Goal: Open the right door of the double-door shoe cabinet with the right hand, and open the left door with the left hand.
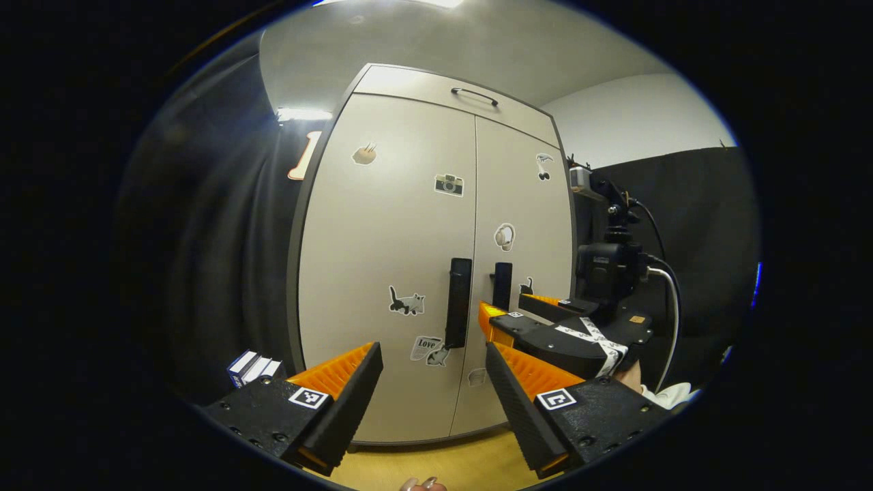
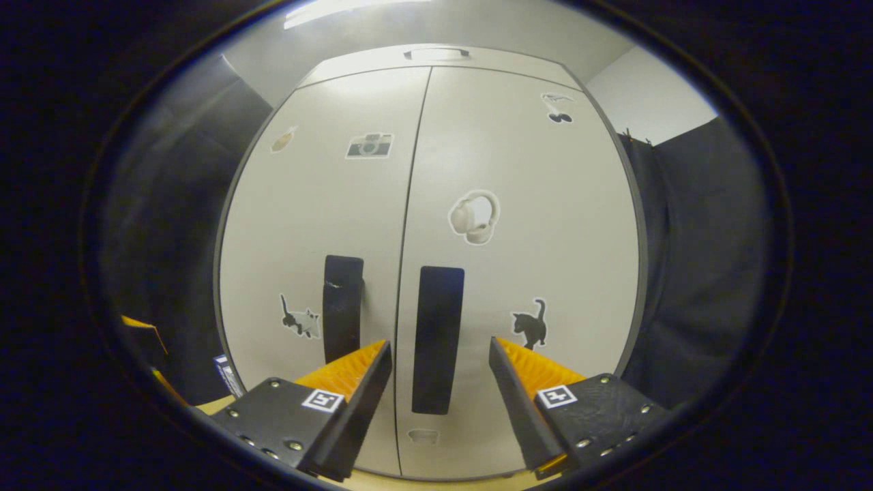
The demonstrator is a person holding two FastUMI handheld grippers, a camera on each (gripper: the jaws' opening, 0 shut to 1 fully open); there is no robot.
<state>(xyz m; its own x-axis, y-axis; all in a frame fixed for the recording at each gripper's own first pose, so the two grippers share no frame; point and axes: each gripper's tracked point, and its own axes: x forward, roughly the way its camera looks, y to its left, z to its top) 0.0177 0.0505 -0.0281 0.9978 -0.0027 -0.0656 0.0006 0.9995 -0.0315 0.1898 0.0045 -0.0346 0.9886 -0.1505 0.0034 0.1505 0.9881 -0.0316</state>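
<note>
The pale shoe cabinet [image 1: 382, 225] has both doors shut. Each door carries a dark vertical handle beside the centre seam: the left handle [image 1: 458, 300] and the right handle [image 1: 502, 285]. My left gripper [image 1: 433, 351] is open, held a short way in front of the left handle, nothing between its fingers. In the left gripper view my right gripper [image 1: 505, 305] is open at the right handle. In the right gripper view the right handle [image 2: 436, 341] stands between the fingers of my right gripper [image 2: 440, 344], with a gap on each side. The left handle [image 2: 342, 317] is just left of it.
A top flap with a thin handle [image 1: 474, 95] caps the cabinet. Small boxes [image 1: 254, 367] lean at its lower left corner. Black cloth hangs on both sides. A small device on a stand [image 1: 580, 179] sits by the cabinet's right edge. The wooden floor [image 1: 443, 464] lies below.
</note>
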